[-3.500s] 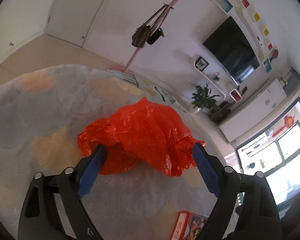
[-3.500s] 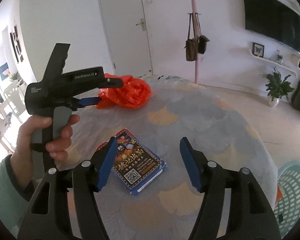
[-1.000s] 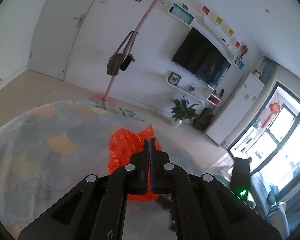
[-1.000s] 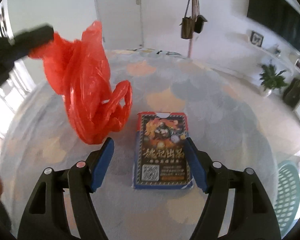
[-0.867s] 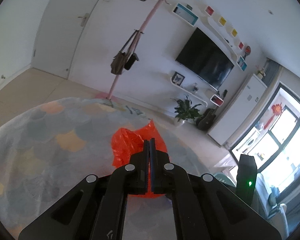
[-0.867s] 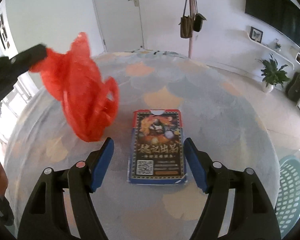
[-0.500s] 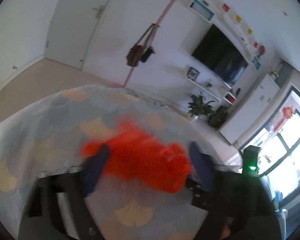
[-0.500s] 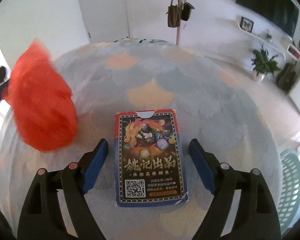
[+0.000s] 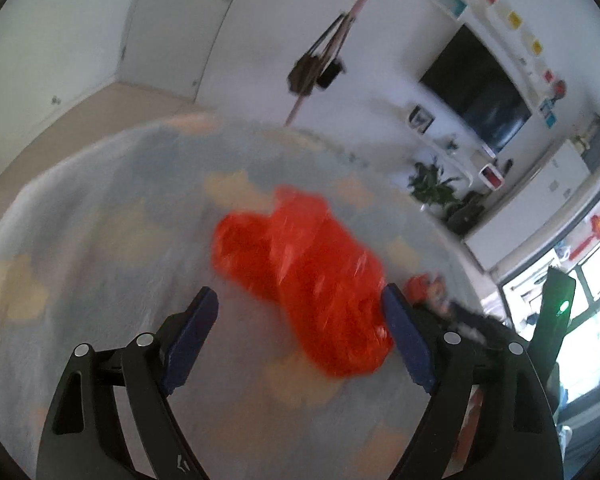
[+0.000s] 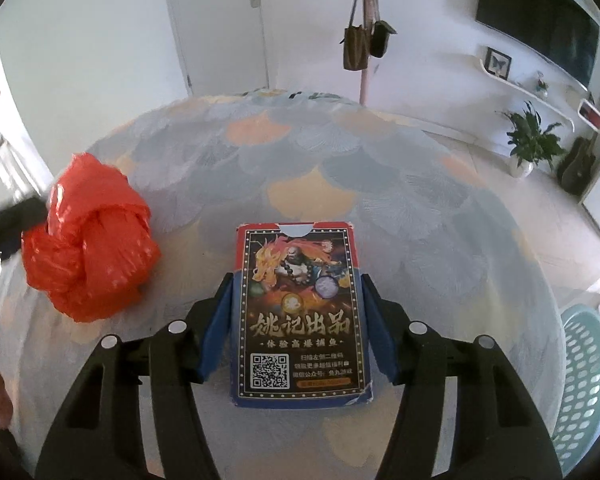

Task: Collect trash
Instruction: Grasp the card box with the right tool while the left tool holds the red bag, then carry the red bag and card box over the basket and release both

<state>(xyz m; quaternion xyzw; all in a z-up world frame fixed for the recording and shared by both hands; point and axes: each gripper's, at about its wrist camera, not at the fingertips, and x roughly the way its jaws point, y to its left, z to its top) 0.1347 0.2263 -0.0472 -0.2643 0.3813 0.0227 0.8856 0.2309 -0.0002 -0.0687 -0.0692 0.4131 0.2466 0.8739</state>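
A crumpled orange plastic bag (image 9: 308,276) lies loose on the patterned tablecloth. My left gripper (image 9: 300,336) hangs open just behind it, blue pads wide apart and holding nothing; the picture is blurred. In the right wrist view the bag (image 10: 88,248) sits at the left, with a dark finger of the left gripper (image 10: 12,224) beside it. A red and blue card box (image 10: 300,312) lies flat between the pads of my right gripper (image 10: 296,320). Its jaws are closing, and both pads rest against the box's long sides.
The round table (image 10: 300,152) wears a blue and peach scalloped cloth. A green plastic basket (image 10: 584,380) stands on the floor past the table's right edge. A coat stand with bags (image 10: 364,44) and a potted plant (image 10: 532,144) are by the far wall.
My left gripper opened and let go of the orange bag, which dropped from the air onto the table. My right gripper came down over the card box and its pads narrowed onto the sides.
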